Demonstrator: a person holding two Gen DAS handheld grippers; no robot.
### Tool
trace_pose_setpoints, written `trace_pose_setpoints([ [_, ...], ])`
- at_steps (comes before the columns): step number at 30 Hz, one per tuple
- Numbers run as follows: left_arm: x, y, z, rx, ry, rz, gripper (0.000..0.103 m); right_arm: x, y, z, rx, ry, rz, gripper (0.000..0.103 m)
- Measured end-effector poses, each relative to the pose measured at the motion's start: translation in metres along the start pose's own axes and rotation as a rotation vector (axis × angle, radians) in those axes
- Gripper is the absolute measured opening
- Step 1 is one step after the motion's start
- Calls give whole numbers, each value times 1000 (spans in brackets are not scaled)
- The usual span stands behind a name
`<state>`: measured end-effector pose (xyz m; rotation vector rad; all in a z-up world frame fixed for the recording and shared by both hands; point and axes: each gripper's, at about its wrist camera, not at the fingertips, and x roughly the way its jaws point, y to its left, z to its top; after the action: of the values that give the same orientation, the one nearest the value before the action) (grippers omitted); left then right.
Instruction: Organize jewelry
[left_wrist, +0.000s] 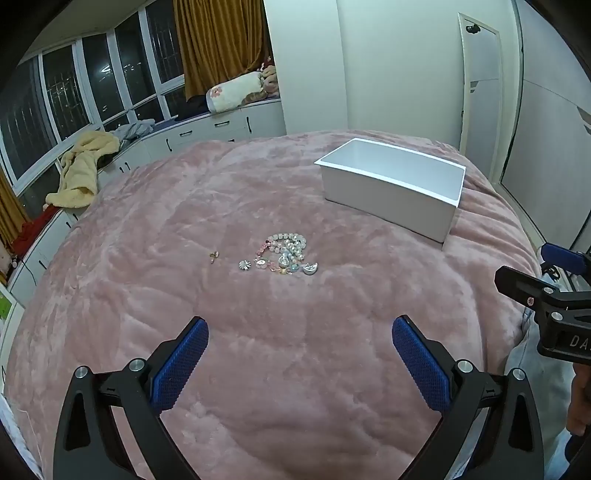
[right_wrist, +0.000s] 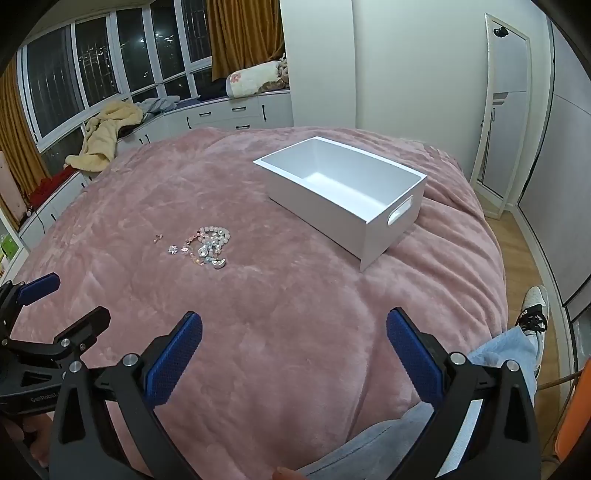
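Left gripper (left_wrist: 300, 334) and right gripper (right_wrist: 294, 328), each with its 2 blue-padded fingers spread wide and nothing between them, held above a pink blanket (left_wrist: 147, 229). The jewelry pile (left_wrist: 282, 253) of beaded bracelets and small charms lies mid-blanket, 1 small earring (left_wrist: 213, 256) apart at its left. The white box (right_wrist: 343, 188) stands empty, beyond and right of the pile.

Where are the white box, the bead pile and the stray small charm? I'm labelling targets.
white box (right_wrist: 397, 215): right wrist view, handle cutout wall.
bead pile (left_wrist: 286, 253): left wrist view, pile's middle.
small charm (left_wrist: 213, 256): left wrist view, its centre.
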<state>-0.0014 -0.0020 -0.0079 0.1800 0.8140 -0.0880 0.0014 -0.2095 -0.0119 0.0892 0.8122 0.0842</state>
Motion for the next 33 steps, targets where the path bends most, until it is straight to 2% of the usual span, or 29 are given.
trace_pose_setpoints([
  [6, 2, -2, 0, 0, 6, -2, 101, 0, 0, 1, 2, 5, 2, 98],
  [9, 3, -3, 0, -10, 17, -36, 101, 1, 0, 2, -1, 7, 0, 98],
  [19, 3, -4, 0, 11, 11, -6, 101, 2, 0, 1, -3, 5, -6, 98],
  [33, 0, -4, 0, 24, 9, -20, 101, 2, 1, -1, -2, 9, -9, 98],
])
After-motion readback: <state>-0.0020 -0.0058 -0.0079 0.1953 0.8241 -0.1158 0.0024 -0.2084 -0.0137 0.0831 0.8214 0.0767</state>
